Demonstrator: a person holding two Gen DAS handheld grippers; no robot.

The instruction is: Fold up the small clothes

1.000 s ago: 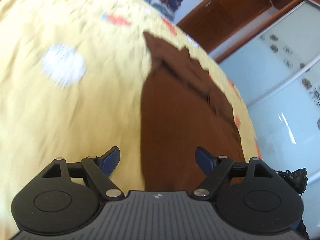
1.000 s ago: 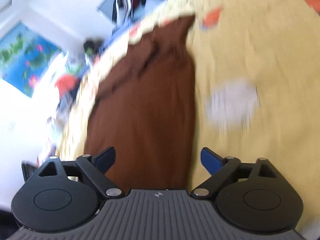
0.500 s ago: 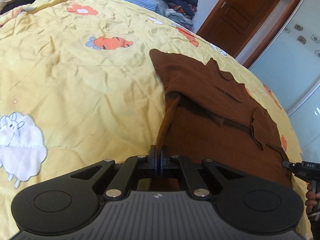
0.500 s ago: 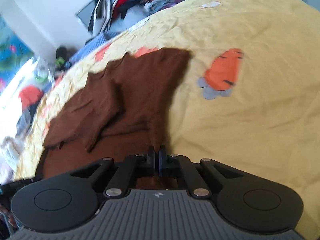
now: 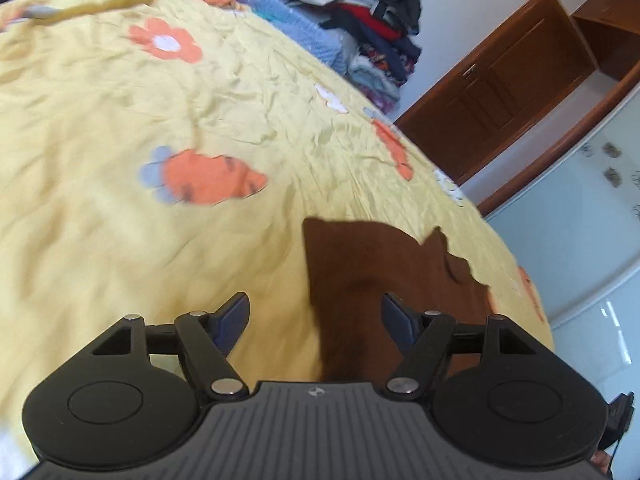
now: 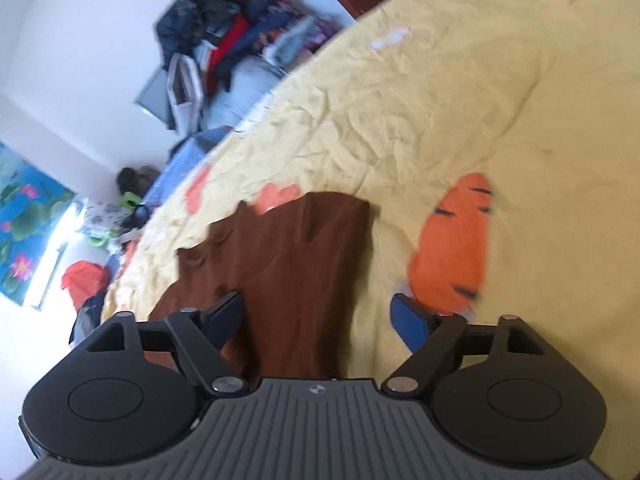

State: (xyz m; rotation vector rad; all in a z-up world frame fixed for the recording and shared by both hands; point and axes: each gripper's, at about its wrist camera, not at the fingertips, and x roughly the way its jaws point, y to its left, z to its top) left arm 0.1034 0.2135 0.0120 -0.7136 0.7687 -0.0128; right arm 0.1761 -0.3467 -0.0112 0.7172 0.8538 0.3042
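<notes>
Home bedroom: bed with yellow carrot-print quilt [image 5: 120,92], heaped clothes [image 5: 368,28], wooden door [image 5: 500,92].

The right tool [image 6: 316,312] hangs over a bed with its jaws spread wide, having just opened, and its blue pads press on nothing. A brown garment [image 6: 288,264] lies flat on the yellow bedspread [image 6: 420,112], reaching in between the jaws, nearer the left finger. An orange carrot print [image 6: 452,244] sits just beyond the right finger. A heap of clothes [image 6: 240,40] is piled against the white wall behind the bed.
</notes>
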